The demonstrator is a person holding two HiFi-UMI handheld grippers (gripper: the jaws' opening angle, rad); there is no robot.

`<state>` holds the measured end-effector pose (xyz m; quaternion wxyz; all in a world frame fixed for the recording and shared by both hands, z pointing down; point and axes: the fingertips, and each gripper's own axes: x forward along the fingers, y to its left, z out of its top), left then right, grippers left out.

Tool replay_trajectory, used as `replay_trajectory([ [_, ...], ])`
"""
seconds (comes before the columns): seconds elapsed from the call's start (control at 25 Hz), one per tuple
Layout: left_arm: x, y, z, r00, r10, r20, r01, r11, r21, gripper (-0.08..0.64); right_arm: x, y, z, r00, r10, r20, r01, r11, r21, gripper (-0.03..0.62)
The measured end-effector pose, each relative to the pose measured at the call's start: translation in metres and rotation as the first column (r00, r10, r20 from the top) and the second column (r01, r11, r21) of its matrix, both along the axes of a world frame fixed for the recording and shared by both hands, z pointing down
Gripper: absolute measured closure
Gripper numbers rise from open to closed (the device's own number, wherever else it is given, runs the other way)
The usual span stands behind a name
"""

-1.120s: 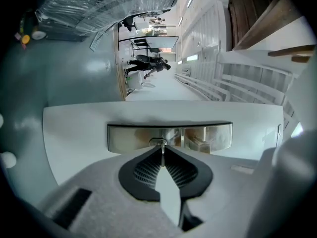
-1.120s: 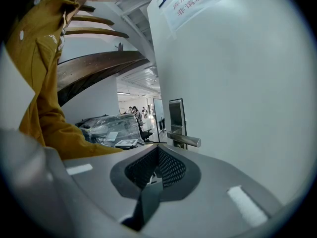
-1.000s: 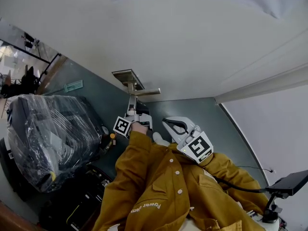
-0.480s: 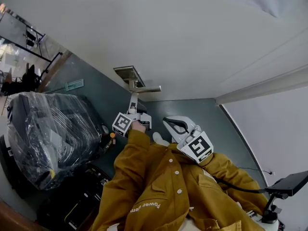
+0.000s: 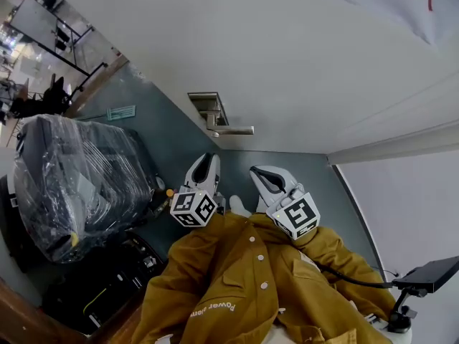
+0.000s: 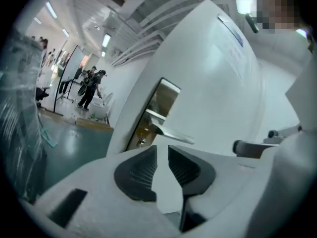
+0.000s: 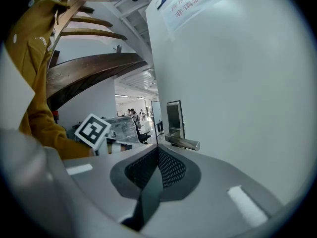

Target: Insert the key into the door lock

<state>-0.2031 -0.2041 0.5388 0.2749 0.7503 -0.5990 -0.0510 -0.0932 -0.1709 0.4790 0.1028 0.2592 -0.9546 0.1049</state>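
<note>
The steel lock plate (image 5: 206,104) with its lever handle (image 5: 234,130) sits on the white door (image 5: 287,63). My left gripper (image 5: 205,165) hangs a short way below the handle, apart from it. Its jaws are closing, with a gap and nothing between them. In the left gripper view (image 6: 162,148) the lever handle (image 6: 174,135) lies straight ahead. A small shiny part (image 6: 141,142) sits under it on the lock plate (image 6: 159,108); I cannot tell whether it is the key. My right gripper (image 5: 262,175) is beside the left one, shut (image 7: 157,149) and empty, facing the handle (image 7: 184,143).
A black chair wrapped in clear plastic (image 5: 75,185) stands left of the door on the teal floor (image 5: 154,142). A dark screen on a stand (image 5: 430,271) is at the lower right. My mustard jacket sleeves (image 5: 237,278) fill the bottom. People (image 6: 92,86) stand far off in the hall.
My left gripper has drawn back from under the handle, rolled over and opened its jaws. The right gripper has stayed where it was.
</note>
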Motion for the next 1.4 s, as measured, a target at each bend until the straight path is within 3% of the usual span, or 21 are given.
replay_trajectory([
  [0.12, 0.017, 0.018, -0.027, 0.993, 0.052, 0.104, -0.055, 0.998, 0.032, 0.558, -0.001, -0.005, -0.001, 1.0, 0.017, 0.011, -0.017, 1.0, 0.011, 0.588],
  [0.4, 0.035, 0.039, -0.034, 0.984, 0.068, 0.166, -0.064, 0.998, -0.029, 0.558, 0.009, -0.024, 0.008, 0.994, 0.11, -0.013, -0.109, 0.994, 0.016, 0.588],
  [1.4, 0.048, 0.044, -0.023, 0.992, 0.092, 0.085, -0.086, 0.994, -0.068, 0.558, 0.018, -0.024, 0.023, 0.993, 0.113, -0.011, -0.114, 0.993, -0.027, 0.588],
])
